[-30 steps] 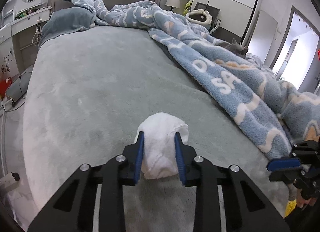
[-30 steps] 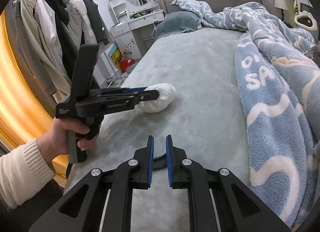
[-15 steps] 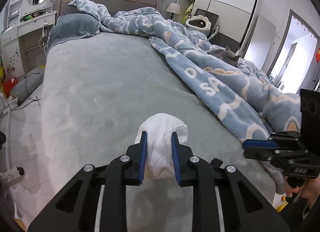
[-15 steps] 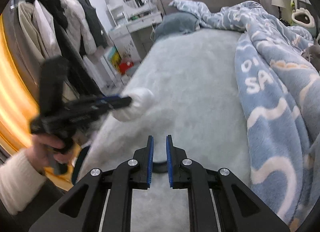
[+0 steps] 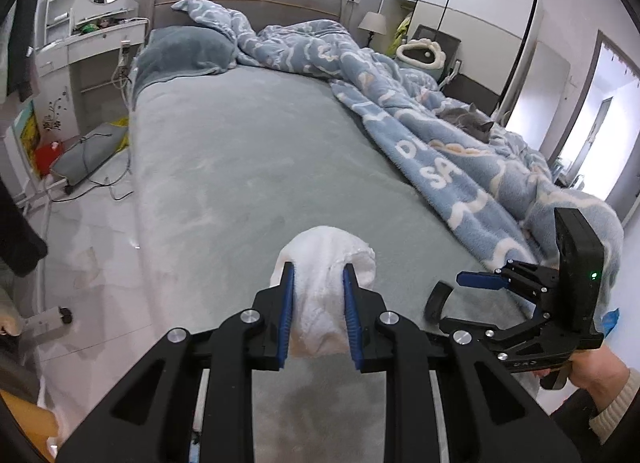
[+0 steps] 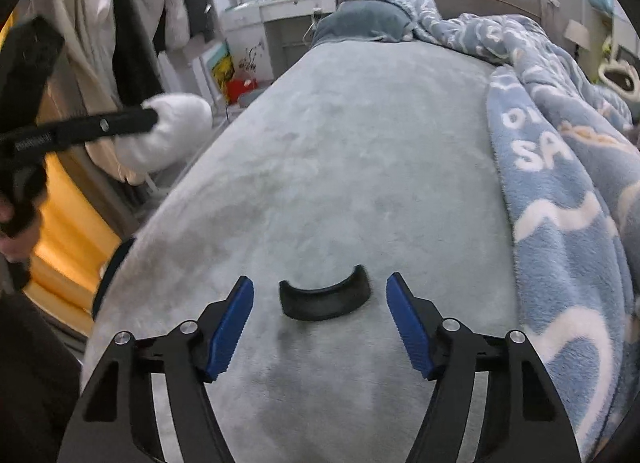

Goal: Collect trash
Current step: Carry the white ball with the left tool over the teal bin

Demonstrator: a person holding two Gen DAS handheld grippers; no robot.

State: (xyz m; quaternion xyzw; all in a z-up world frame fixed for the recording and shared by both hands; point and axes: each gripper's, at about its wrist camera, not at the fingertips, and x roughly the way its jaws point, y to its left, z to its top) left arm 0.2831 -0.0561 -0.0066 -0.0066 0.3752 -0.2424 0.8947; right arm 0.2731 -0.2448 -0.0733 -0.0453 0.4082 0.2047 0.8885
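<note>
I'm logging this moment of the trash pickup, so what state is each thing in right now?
left tongs: shut on the white wad.
white wad: pinched, lifted off the bed.
right tongs: jaws opening, nothing gripped.
black curved piece: lying loose on the grey bed cover, ahead of the blue pads, untouched.
blue blanket: rumpled, pushed to one side.
grey cat: lying on the blanket.
</note>
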